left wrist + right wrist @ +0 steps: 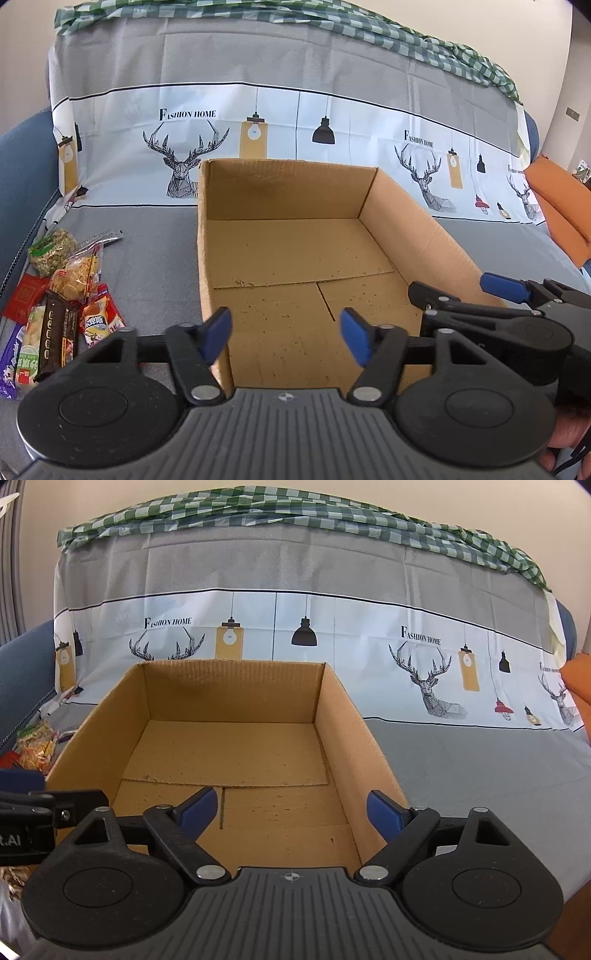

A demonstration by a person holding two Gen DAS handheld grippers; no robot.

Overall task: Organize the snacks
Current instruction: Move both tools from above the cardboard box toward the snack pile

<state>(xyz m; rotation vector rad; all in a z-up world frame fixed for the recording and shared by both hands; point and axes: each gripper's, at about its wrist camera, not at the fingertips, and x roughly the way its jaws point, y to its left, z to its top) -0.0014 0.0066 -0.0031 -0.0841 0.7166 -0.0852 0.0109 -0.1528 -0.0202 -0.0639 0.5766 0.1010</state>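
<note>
The snacks [62, 306] lie in a loose heap on the grey sheet [155, 266], to the left of the left gripper [286, 338]. Part of the heap is cut off by the left edge and by the gripper's body, and the print on the wrappers is too small to read. From the right gripper [291, 810] only a blurred corner of them shows past the cardboard box [354, 738]. The packets are small: red, brown, purple, clear and green. Both grippers hang released over the box's near edge, fingers apart with nothing between them.
</note>
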